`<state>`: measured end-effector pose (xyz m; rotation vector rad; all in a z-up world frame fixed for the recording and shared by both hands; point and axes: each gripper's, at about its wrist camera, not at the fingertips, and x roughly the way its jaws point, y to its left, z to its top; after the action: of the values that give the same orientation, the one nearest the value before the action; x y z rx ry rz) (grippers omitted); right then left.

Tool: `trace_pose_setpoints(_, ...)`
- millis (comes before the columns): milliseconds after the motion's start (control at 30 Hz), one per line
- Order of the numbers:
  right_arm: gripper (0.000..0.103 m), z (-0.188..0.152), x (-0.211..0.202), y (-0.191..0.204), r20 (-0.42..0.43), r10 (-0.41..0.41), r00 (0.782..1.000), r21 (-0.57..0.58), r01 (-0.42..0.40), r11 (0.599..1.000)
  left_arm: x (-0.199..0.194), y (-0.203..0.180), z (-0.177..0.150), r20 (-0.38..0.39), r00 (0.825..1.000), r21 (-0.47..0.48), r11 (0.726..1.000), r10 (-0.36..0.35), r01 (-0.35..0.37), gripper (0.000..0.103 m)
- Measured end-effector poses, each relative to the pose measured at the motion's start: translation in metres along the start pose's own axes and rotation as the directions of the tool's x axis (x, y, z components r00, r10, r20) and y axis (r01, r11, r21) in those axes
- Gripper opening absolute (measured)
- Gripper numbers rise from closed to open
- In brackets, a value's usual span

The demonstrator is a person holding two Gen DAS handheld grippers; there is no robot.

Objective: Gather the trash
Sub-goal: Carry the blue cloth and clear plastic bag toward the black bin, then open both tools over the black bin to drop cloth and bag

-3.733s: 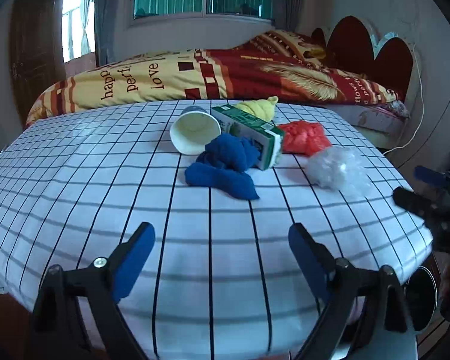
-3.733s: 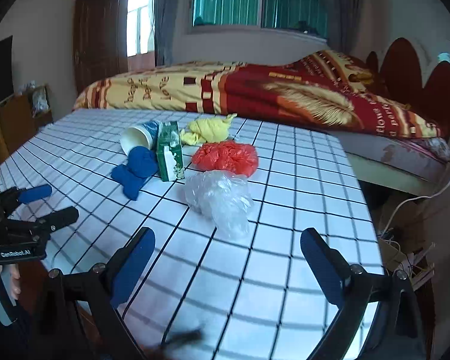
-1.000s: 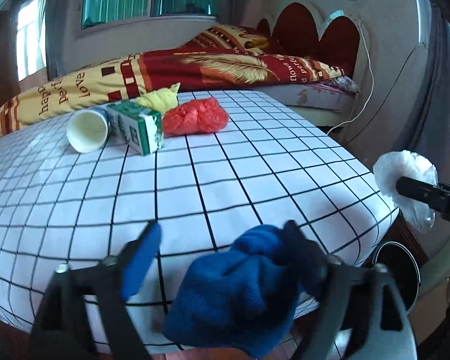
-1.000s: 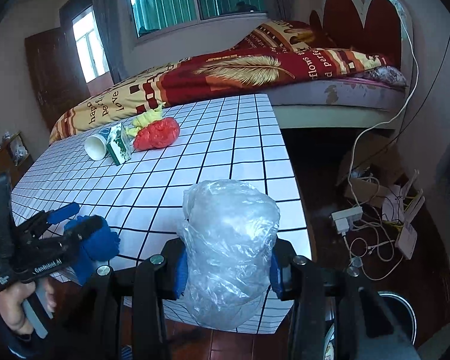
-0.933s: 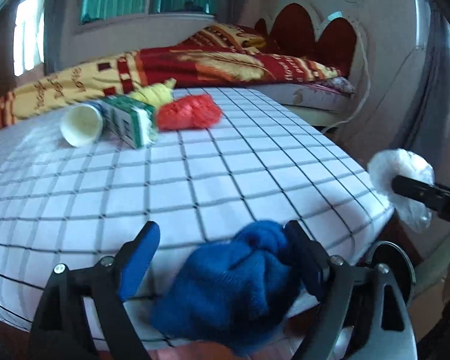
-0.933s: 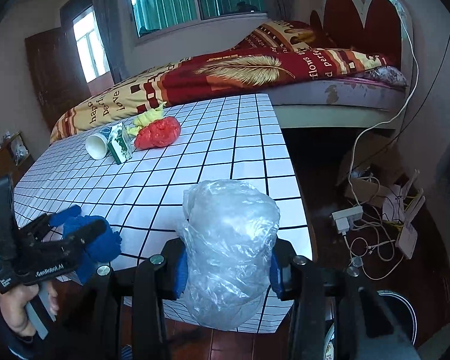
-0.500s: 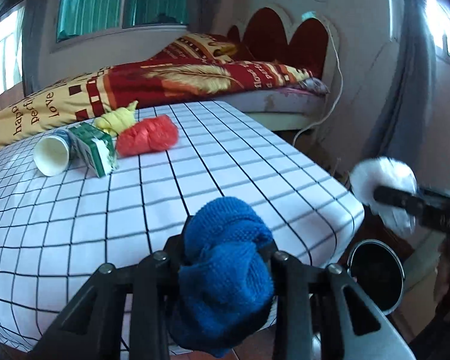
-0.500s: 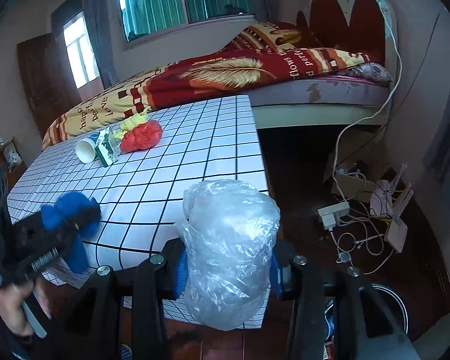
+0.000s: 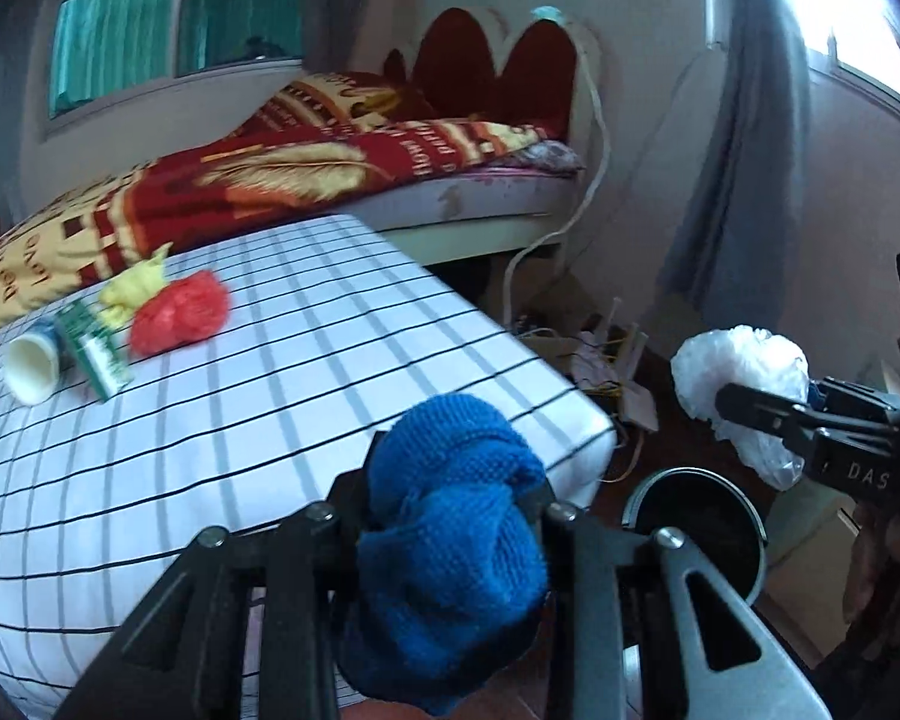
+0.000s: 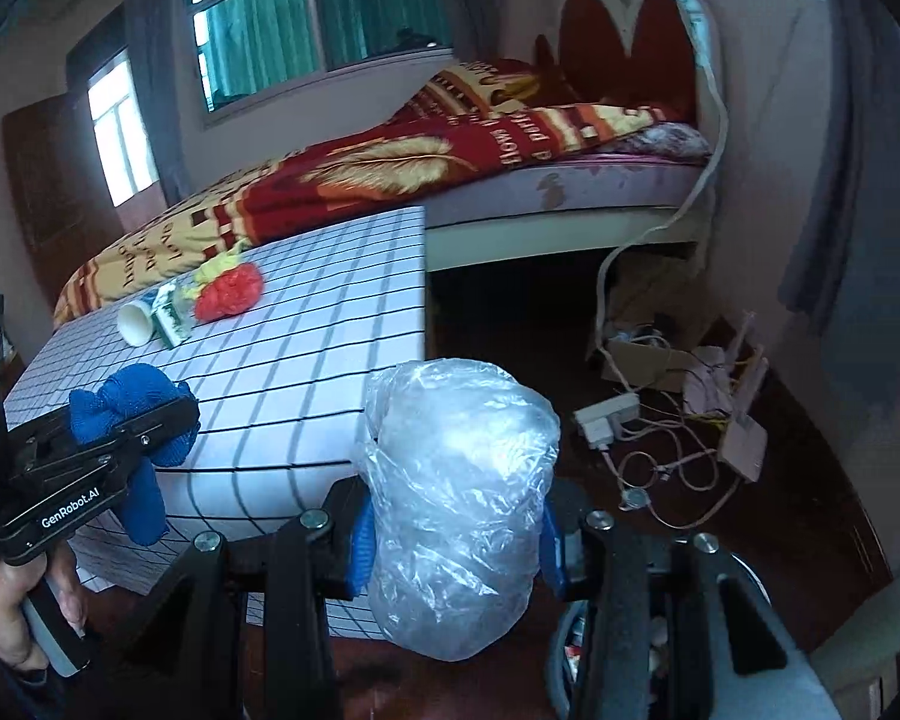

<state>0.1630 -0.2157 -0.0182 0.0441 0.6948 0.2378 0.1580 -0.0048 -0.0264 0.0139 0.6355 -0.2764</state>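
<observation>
Left gripper [image 9: 450, 540]: jaws clamped on blue knitted cloth [image 9: 456, 534], lower centre. Right gripper [image 10: 456, 534]: jaws clamped on clear plastic bag [image 10: 456, 498], lower centre. Bin [image 9: 699, 531]: lower right.

- Grippers: 2 — left gripper [image 9: 450, 516], right gripper [image 10: 450, 534].
- Blue knit cloth [image 9: 450, 546]: 1.
- Clear plastic bag [image 10: 456, 504]: 1.
- Red bag [image 9: 180, 312]: 1.
- Yellow bag [image 9: 129, 291]: 1.
- Green carton [image 9: 93, 354]: 1.
- Paper cup [image 9: 30, 369]: 1.
- Trash bin [image 9: 699, 531]: 1.
- Tabletop [image 9: 306, 372]: 1; bed [image 9: 342, 174]: 1.
</observation>
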Motion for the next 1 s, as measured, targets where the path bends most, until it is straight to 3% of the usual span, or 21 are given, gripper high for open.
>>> trace_pose_setpoints(567, 0.045, -0.035, -0.052, -0.093, 0.008, -0.132, 0.991, 0.108, 0.130, 0.986, 0.020, -0.093, 0.009, -0.026, 0.988, 0.117, 0.981, -0.151, 0.153, 0.033)
trace_pose_setpoints(1000, 0.045, -0.076, -0.073, -0.145, -0.046, -0.204, 0.978, 0.173, 0.209, 0.962, 0.043, -0.161, -0.010, -0.112, 0.958, 0.188, 0.941, -0.264, 0.281, 0.033)
